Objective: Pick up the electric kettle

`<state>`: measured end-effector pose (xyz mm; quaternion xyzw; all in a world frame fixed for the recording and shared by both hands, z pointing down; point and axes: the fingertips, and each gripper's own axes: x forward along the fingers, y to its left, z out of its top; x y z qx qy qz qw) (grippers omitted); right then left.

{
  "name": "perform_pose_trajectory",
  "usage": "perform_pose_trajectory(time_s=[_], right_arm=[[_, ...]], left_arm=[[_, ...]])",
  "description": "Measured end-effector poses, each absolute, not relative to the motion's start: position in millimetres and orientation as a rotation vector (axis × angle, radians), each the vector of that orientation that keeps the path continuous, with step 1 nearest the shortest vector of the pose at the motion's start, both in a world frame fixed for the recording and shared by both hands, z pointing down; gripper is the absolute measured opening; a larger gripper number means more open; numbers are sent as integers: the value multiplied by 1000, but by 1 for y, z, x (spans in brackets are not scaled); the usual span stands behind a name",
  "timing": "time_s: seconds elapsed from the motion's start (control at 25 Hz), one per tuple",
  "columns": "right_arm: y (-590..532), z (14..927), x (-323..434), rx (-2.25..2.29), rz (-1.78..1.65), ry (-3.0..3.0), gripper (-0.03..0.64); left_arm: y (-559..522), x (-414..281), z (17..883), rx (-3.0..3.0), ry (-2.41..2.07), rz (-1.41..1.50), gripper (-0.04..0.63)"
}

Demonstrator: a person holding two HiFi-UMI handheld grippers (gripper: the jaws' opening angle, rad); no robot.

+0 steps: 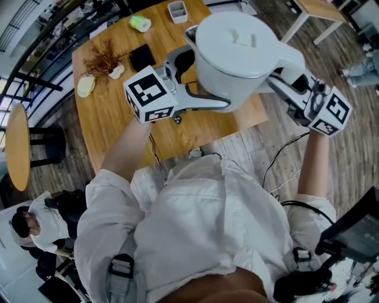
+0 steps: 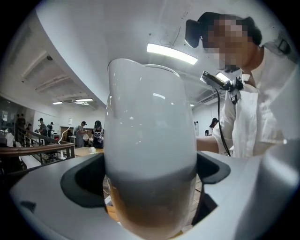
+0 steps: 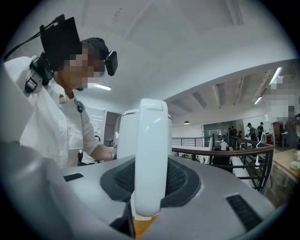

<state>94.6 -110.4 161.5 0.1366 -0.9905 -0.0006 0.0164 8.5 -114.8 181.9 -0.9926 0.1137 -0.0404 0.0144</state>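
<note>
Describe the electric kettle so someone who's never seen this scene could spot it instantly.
Find the wooden table ahead of the person in white. Raised above it, the electric kettle hangs between the left gripper and right gripper. It is the big white round-lidded vessel, the only thing off the tabletop, unlike the small white tub resting there.

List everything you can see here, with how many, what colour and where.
electric kettle: one, white, held above the table
table: one, wooden, under the kettle
round table: one, wooden, left edge
dried sprigs: one bunch, brown, on table
square pad: one, black, beside the sprigs
small tub: one, white, table's far edge
green item: one, green, near the tub
left gripper: one, grey, shut on kettle's body
right gripper: one, grey, shut on kettle's handle
</note>
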Motion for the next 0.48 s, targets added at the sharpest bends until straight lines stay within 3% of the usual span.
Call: perform_pose_trajectory(time_s=[0.48], right_arm=[[-117, 71, 89, 380, -98, -3074, 106]], left_arm=[[-118, 5, 94, -3047, 402, -73, 584]])
